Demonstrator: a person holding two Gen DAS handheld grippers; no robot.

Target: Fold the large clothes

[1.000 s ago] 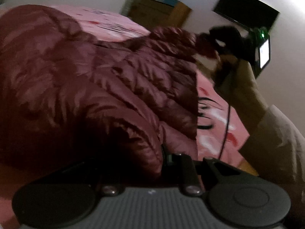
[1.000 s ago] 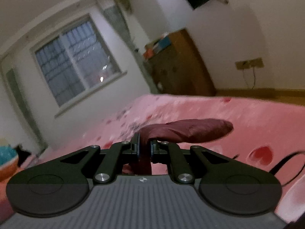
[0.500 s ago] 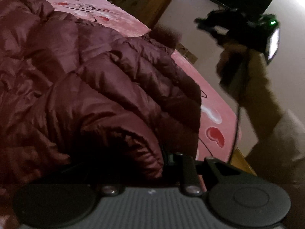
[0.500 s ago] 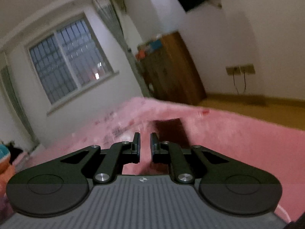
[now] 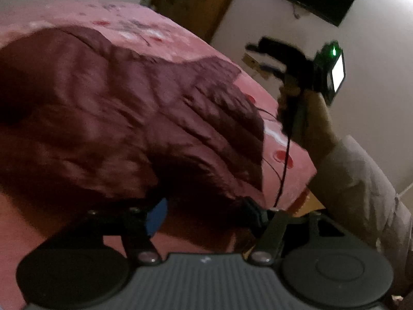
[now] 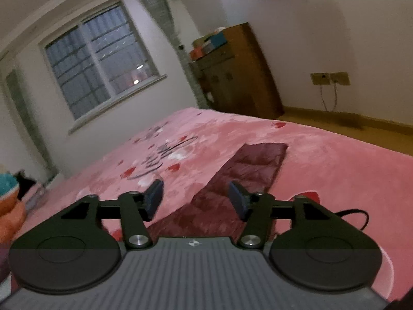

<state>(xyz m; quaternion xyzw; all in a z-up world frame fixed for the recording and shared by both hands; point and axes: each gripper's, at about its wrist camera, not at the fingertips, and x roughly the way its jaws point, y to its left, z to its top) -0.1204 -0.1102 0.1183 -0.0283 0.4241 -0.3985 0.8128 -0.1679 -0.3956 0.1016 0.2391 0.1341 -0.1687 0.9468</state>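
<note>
Both claws have just been opening and grip nothing, so the fold can settle: the left claw [image 5: 204, 217] stands wide above the dark red padded jacket [image 5: 124, 118] heaped near the bed's [image 6: 335, 160] front edge, the right claw [image 6: 197, 200] wide over its sleeve [image 6: 247, 170] (laid flat toward the far corner).

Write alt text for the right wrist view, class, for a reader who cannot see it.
The right gripper is open above a dark red jacket sleeve, which lies flat on a pink bedspread and is not gripped. Behind the bed are a barred window and a wooden cabinet.
</note>
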